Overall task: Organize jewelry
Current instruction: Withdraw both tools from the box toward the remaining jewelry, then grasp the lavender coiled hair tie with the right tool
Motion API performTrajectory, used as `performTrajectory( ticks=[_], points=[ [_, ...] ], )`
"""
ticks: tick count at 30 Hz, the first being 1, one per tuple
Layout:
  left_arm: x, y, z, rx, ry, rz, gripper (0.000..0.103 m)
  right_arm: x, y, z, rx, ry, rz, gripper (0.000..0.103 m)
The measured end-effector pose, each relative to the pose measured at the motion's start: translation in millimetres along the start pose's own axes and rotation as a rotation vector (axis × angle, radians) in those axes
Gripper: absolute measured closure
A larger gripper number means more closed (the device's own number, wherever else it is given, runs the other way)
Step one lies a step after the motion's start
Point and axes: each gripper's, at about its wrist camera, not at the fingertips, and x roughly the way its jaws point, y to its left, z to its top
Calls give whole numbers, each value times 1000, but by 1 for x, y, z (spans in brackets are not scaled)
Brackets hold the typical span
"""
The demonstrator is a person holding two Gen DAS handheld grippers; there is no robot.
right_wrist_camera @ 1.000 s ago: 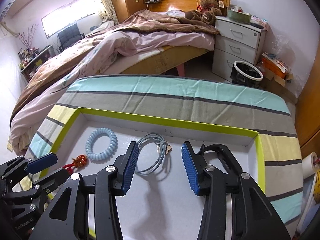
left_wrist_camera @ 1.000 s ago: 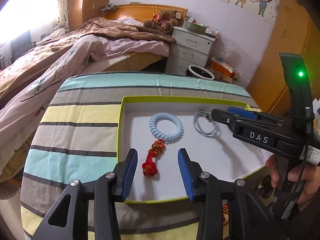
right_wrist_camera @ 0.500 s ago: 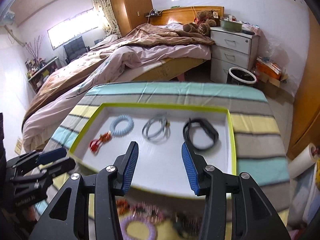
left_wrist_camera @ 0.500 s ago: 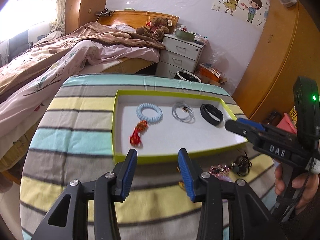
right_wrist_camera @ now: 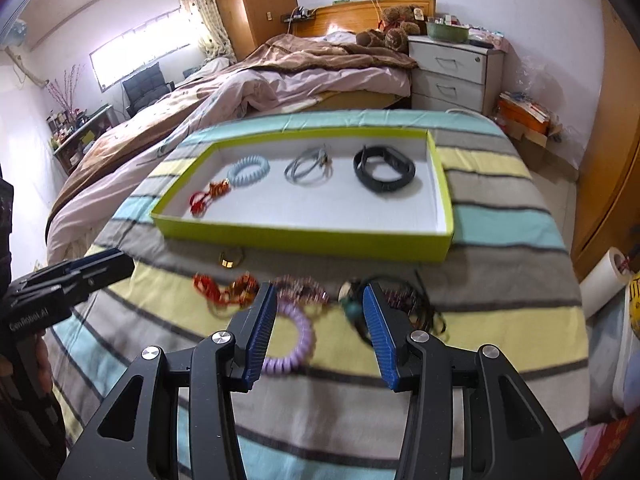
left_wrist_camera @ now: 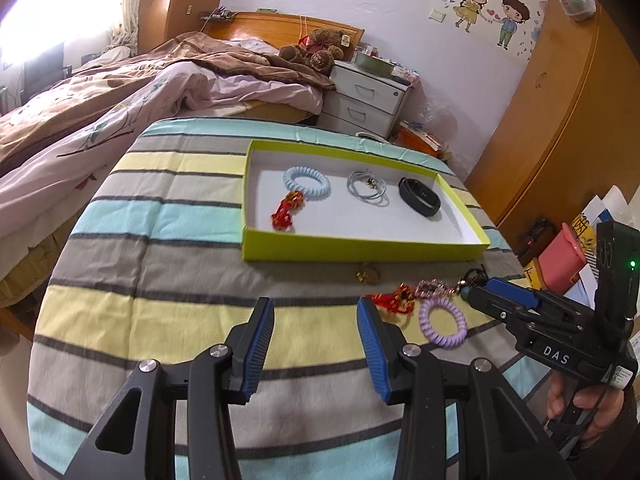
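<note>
Jaws both spread, holding nothing | green tray (left_wrist_camera: 360,249) long axis left-right | purple coil bracelet (right_wrist_camera: 294,342) lying flat

One green tray (left_wrist_camera: 360,250) sits on the striped cloth, and inside it are four pieces: one blue coil band (left_wrist_camera: 307,182), one red knot charm (left_wrist_camera: 285,212), one grey cord loop (left_wrist_camera: 366,189), one black wristband (left_wrist_camera: 420,201). Outside it are one purple coil band (left_wrist_camera: 443,322), one gold ring (left_wrist_camera: 366,276), one red charm (left_wrist_camera: 394,300), and a tangle too blurred to count.
</note>
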Motion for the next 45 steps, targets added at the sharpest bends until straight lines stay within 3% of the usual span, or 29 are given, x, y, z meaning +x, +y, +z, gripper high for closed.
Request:
performTrajectory(
  ticks=[14, 16, 20, 22, 26, 36, 45],
  points=[
    [-14, 14, -15, -11, 1, -6, 60, 18, 14, -20, -24, 70, -33, 57],
    [-15, 16, -15, -14, 0, -6, 60, 17, 14, -21, -19, 71, -44, 64],
    [-14, 16, -16, -14, 5, -8, 60, 18, 17, -22, -36, 80, -64, 69],
    [-13, 14, -15, -7, 10, -14, 60, 19, 18, -23, -51, 82, -89, 82],
    [-8, 7, -11, 18, 20, -19, 60, 16, 18, -24, -61, 82, -86, 91],
    [12, -24, 5, 117, 49, -71, 60, 1, 1, -24, 0, 54, -46, 93],
    [40, -68, 8, 269, 94, -129, 55, -15, -16, -27, 48, 19, -29, 93]
  ],
)
